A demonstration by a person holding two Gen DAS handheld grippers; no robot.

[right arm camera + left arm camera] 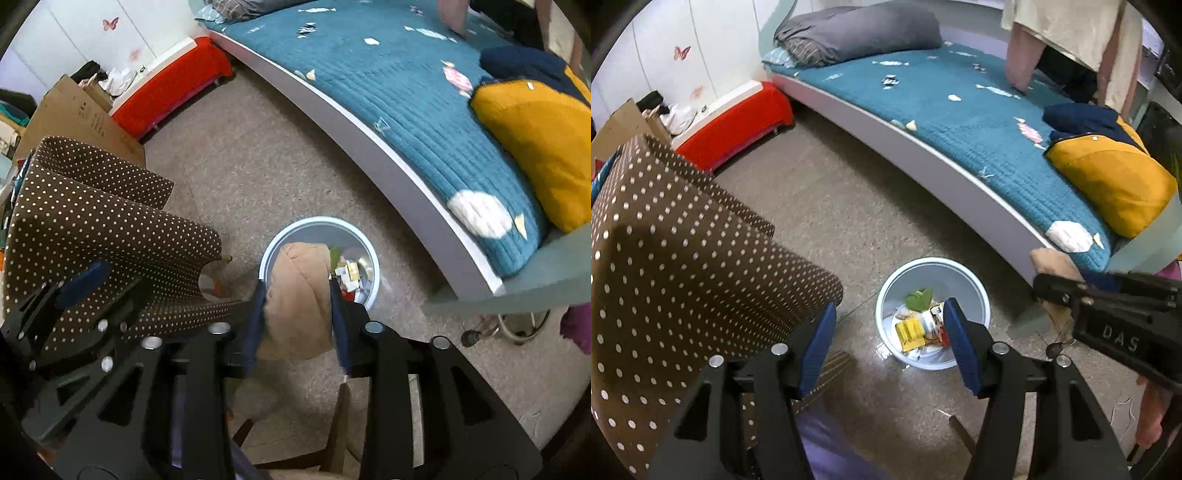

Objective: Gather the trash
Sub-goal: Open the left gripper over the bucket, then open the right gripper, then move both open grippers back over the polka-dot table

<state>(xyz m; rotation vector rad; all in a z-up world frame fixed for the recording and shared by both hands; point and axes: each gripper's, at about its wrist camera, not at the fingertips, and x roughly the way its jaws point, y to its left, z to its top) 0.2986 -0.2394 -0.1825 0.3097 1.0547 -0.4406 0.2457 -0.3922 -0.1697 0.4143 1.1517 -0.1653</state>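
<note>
A light blue trash bin (pixel 975 291) stands on the floor and holds wrappers and a green leaf; it also shows in the right wrist view (pixel 275 245). My left gripper (pixel 890 325) is open and empty, high above the bin's left rim. My right gripper (pixel 299 295) is shut on a crumpled brown paper bag (pixel 299 291) and holds it above the bin's near left side. The right gripper body (pixel 1108 317) and the bag (pixel 1052 262) show at the right of the left wrist view.
A brown polka-dot cloth (pixel 683 266) covers furniture at the left. A bed with a teal quilt (pixel 960 110), a yellow cushion (pixel 1115 184) and scattered wrappers runs along the right. A red box (pixel 738 122) and a cardboard box (pixel 74 114) stand at the back.
</note>
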